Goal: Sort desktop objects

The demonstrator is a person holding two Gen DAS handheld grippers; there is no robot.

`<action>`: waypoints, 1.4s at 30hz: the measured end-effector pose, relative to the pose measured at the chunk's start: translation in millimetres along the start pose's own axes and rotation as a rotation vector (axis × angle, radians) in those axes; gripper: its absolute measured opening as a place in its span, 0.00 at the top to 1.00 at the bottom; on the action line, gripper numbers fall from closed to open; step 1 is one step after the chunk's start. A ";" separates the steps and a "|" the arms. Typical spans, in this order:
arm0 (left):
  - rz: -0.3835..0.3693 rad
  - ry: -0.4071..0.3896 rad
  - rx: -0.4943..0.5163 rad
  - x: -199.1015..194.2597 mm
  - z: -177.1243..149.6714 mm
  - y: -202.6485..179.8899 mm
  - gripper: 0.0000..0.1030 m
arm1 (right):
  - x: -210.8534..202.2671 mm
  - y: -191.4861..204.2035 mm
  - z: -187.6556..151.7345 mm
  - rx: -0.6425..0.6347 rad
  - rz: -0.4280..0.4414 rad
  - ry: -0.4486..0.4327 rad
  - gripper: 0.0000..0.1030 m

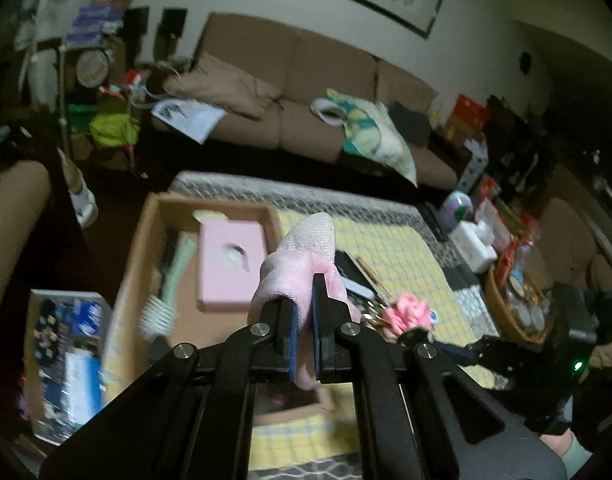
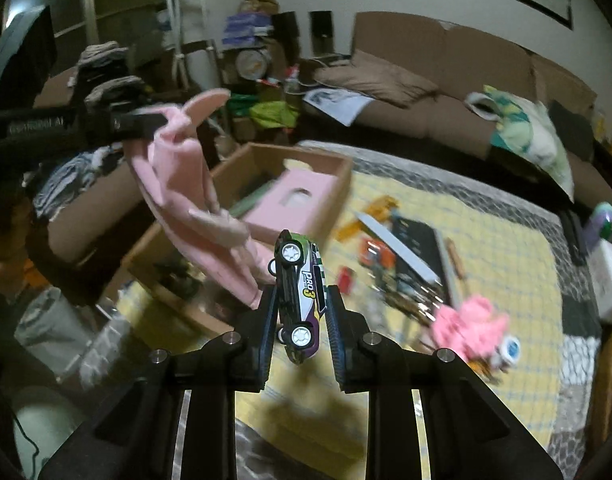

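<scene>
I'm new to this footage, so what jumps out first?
The left gripper is clamped on a soft pink plush garment dangling above the open cardboard box. The right gripper pinches a green-and-purple toy race car over the yellow checked tablecloth.

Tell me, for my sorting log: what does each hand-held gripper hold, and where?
Left hand-held gripper: pink glove, pinched mid-fabric. Right: toy car, across roof and underside.

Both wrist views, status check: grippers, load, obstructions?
Left gripper shut on pink glove. Right gripper shut on toy car. Cardboard box ahead, nothing blocking.
</scene>
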State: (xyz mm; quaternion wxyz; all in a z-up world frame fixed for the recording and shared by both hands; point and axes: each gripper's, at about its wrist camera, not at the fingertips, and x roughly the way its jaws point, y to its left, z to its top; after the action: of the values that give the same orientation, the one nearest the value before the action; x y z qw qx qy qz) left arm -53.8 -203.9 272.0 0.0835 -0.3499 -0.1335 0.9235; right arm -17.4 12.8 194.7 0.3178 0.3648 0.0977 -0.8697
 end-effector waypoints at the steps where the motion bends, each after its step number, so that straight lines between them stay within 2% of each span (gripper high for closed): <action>1: 0.011 -0.018 0.001 -9.2 8.0 8.3 0.95 | 5.6 10.5 7.7 -0.008 0.012 -0.001 0.77; 5: 0.058 -0.048 0.025 -22.3 31.8 29.9 0.95 | 27.1 37.2 27.6 -0.018 0.045 0.008 0.77; 11: 0.093 0.018 -0.004 15.4 38.3 61.7 0.95 | 80.0 58.4 45.8 -0.009 0.088 0.070 0.77; 17: -0.002 0.071 -0.095 56.5 29.6 75.5 0.95 | 140.6 54.7 44.6 -0.023 0.036 0.157 0.77; 21: -0.075 0.072 -0.120 68.2 27.1 71.5 0.95 | 164.6 42.9 41.6 -0.018 0.009 0.181 0.77; 23: -0.082 0.081 -0.138 74.5 25.0 76.9 0.95 | 171.7 40.1 39.7 -0.029 -0.004 0.187 0.77; 26: -0.064 0.116 -0.180 89.6 12.3 93.6 0.95 | 180.7 37.3 38.1 -0.037 -0.015 0.196 0.77; 30: -0.040 0.204 -0.243 111.8 -16.2 122.2 0.95 | 192.2 37.5 36.4 -0.048 -0.019 0.209 0.77; 35: -0.034 0.296 -0.236 131.4 -45.6 130.5 0.93 | 205.2 43.2 32.3 -0.076 -0.024 0.230 0.77; 36: -0.039 0.301 -0.236 133.0 -47.5 128.6 0.90 | 207.3 43.4 31.7 -0.077 -0.027 0.237 0.77; 37: -0.037 0.300 -0.235 132.2 -48.5 128.4 0.82 | 207.8 42.4 30.6 -0.076 -0.032 0.239 0.77; 38: -0.031 0.296 -0.232 130.6 -48.8 127.3 0.66 | 206.6 41.5 30.2 -0.073 -0.037 0.235 0.76; 40: -0.022 0.285 -0.235 125.7 -48.0 126.5 0.46 | 200.0 36.5 30.2 -0.055 -0.030 0.223 0.69; 42: -0.042 0.280 -0.239 121.1 -46.5 126.0 0.41 | 189.8 33.0 30.8 -0.044 -0.028 0.209 0.65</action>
State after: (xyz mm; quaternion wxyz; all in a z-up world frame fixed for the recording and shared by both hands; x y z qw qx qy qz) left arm -120.1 -284.9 124.6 0.0786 -0.4794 -0.2367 0.8414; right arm -115.4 -116.7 86.6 0.3016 0.4451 0.1547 -0.8288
